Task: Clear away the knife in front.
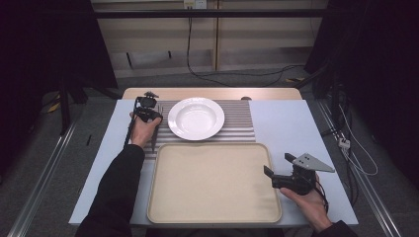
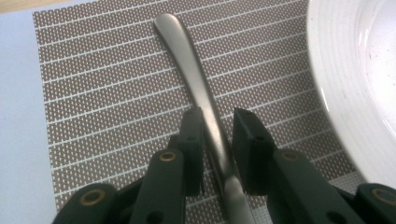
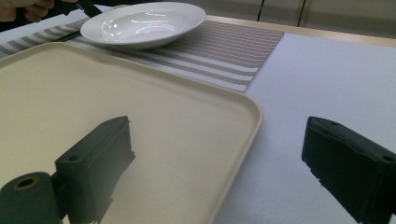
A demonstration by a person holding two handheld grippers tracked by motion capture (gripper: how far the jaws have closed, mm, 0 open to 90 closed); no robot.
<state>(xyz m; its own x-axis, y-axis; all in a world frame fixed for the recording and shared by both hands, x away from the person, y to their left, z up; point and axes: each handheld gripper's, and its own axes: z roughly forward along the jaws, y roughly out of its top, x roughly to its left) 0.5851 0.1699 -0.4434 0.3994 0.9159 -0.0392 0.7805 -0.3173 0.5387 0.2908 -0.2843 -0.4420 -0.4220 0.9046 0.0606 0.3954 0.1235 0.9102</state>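
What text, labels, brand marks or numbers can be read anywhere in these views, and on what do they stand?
None can be read.
The white plate, the beige tray, the striped placemat and the metal utensil handle between the left gripper's fingers show no print or engraving.
The small pale fittings on the back wall are too small and blurred to tell whether they carry any marking.

This looks like a recording lab dressed up as a dining spot: the worktop [image 1: 296, 123] stands alone on grey floor, flanked by black curtains [image 1: 375, 49] and metal floor rails [image 1: 44, 163], with loose cables [image 1: 232, 74] trailing to wall sockets. On it a striped placemat [image 1: 237, 123], a white plate [image 1: 196, 118] and a beige tray [image 1: 212, 182] mimic a meal setting
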